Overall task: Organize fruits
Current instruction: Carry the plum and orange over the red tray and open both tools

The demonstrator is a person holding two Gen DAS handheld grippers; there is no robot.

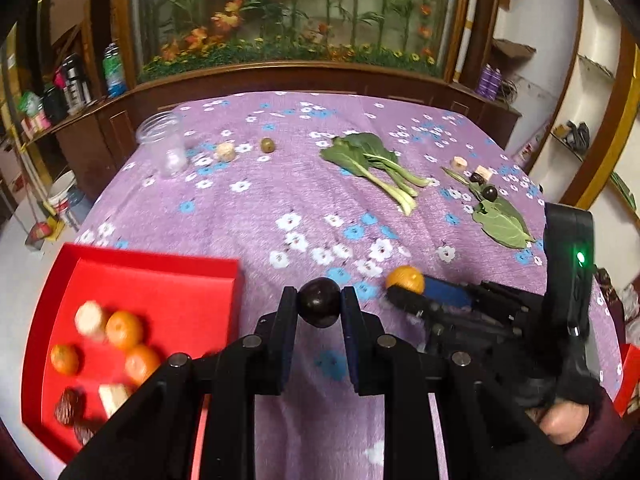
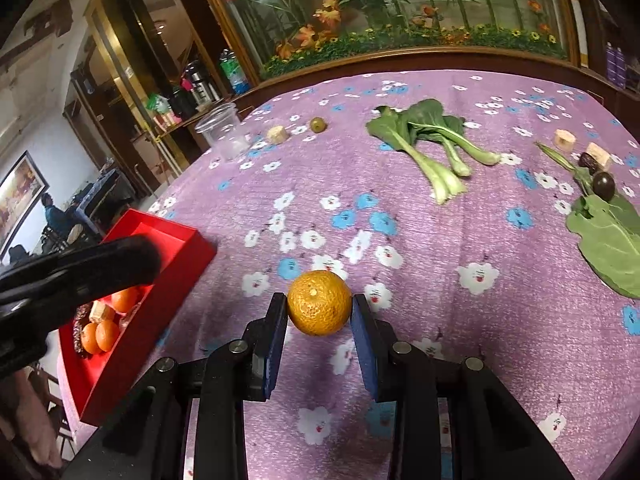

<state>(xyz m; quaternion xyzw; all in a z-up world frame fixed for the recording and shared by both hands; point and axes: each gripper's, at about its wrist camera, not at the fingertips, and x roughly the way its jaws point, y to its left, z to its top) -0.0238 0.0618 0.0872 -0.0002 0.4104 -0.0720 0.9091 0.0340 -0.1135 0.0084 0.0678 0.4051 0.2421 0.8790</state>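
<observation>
With both hands loaded, the left gripper (image 1: 319,304) pinches a dark round plum-like fruit (image 1: 319,302) between its pads, clear of the cloth. Off to its left waits the shallow red cardboard tray (image 1: 160,268), already holding oranges, so that looks the likely drop. Meanwhile the right gripper (image 2: 320,308) clamps a dimpled round orange mandarin (image 2: 319,302) at its widest girth, probably tray-bound too.

Soft indoor light; fisheye-bent edges; red tray (image 1: 152,276) blurred by motion.
</observation>
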